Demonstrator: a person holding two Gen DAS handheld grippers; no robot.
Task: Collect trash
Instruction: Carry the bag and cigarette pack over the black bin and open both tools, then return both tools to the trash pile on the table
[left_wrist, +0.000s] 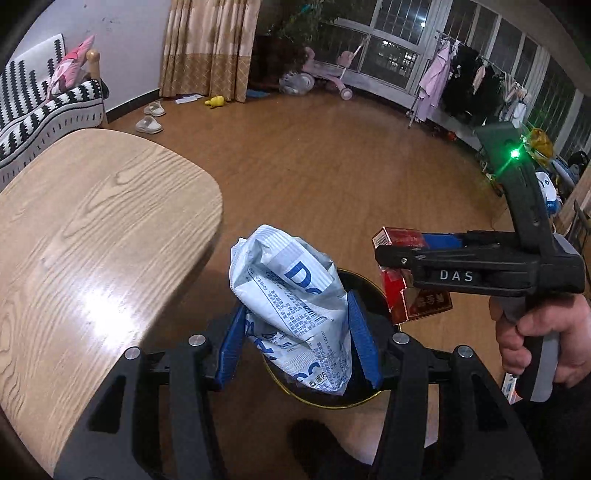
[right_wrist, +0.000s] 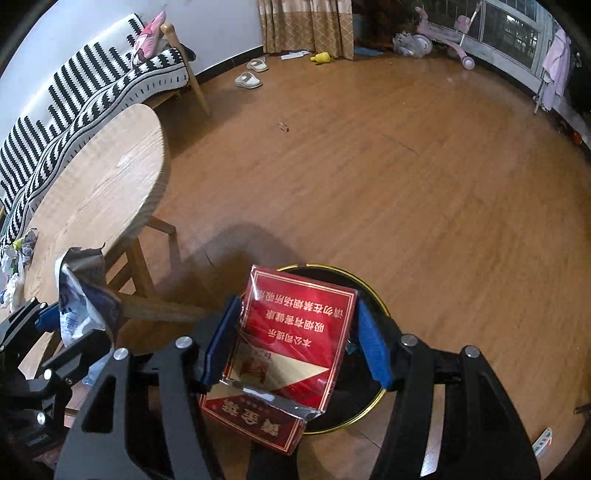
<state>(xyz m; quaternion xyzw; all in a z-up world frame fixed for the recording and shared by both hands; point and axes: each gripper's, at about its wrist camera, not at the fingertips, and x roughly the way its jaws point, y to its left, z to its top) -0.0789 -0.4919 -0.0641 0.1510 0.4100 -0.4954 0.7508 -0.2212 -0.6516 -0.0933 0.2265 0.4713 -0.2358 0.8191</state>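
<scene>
My left gripper (left_wrist: 297, 336) is shut on a crumpled white and blue plastic bag (left_wrist: 291, 306) and holds it over a black bin with a gold rim (left_wrist: 364, 291) on the floor. My right gripper (right_wrist: 297, 338) is shut on a red cigarette box (right_wrist: 291, 343) and holds it above the same bin (right_wrist: 365, 391). In the left wrist view the right gripper (left_wrist: 384, 254) comes in from the right with the red box (left_wrist: 417, 295) beside the bin. In the right wrist view the left gripper (right_wrist: 70, 321) with the bag (right_wrist: 81, 295) shows at the left.
A light wood table (left_wrist: 81, 236) stands left of the bin, with more crumpled trash (right_wrist: 18, 254) on its far end. A black and white striped sofa (right_wrist: 74, 85), slippers (right_wrist: 251, 74), a pink tricycle (left_wrist: 332, 70) and a clothes rack (left_wrist: 461, 81) stand around the wood floor.
</scene>
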